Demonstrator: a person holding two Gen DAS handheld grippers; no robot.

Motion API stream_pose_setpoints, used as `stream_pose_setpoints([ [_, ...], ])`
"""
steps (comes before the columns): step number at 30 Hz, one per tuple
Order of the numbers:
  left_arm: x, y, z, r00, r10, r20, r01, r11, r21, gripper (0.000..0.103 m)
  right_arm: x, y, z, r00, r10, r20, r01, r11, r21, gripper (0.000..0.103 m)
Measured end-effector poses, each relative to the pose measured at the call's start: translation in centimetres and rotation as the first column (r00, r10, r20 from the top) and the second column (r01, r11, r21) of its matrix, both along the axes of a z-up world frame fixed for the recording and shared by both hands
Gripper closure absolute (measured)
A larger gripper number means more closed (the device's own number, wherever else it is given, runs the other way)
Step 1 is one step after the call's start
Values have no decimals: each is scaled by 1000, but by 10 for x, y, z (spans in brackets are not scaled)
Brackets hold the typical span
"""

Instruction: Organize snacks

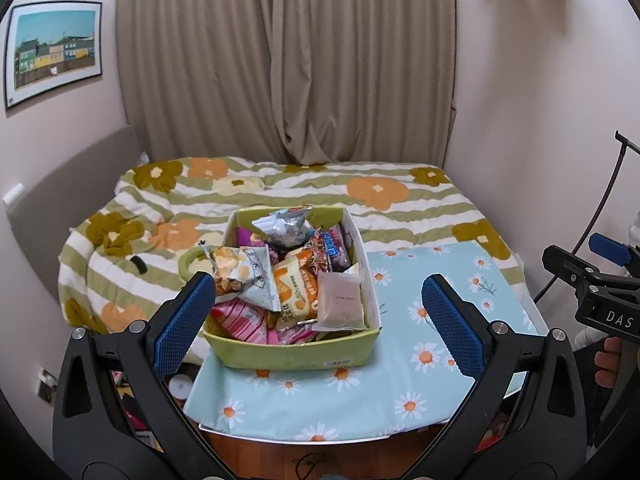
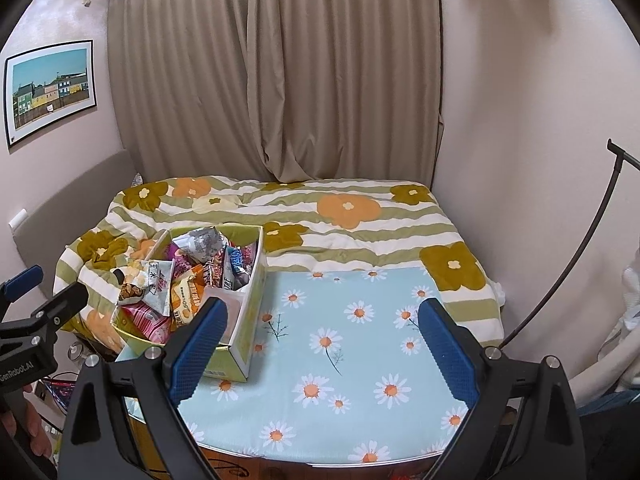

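- Left wrist view: the left gripper (image 1: 316, 320) is seen spread wide, with nothing grasped. A green box (image 1: 294, 354) full of snack packets (image 1: 294, 280) is placed on the daisy cloth (image 1: 400, 392), ahead between the fingers, nearer the left one. A flowered blanket (image 1: 280, 192) is seen behind.
- Right wrist view: the right gripper (image 2: 320, 350) is also released and empty. The box (image 2: 250, 312) is located at the cloth's (image 2: 360, 360) left edge, partly hidden by the left finger (image 2: 198, 344).

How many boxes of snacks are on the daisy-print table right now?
1: a green box heaped with snack packets, on the left part of the daisy tablecloth, next to the bed. Both grippers, left and right, are open and empty.
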State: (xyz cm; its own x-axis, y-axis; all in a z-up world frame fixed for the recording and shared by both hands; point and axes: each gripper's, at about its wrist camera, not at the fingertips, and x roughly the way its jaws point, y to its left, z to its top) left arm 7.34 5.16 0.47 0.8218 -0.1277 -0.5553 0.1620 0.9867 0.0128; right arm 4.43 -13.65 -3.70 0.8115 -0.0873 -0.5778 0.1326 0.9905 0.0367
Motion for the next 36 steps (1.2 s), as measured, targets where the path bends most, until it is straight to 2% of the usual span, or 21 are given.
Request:
stream_pose_setpoints([
  [22, 11, 0, -2, 1000, -7, -10, 7, 1000, -6, 1, 3, -6, -2, 1000, -22, -7, 22, 1000, -1, 8],
  [36, 16, 6, -7, 999, 30, -25, -31, 999, -23, 1, 3, -7, -2, 1000, -23, -9, 23, 1000, 0, 8],
])
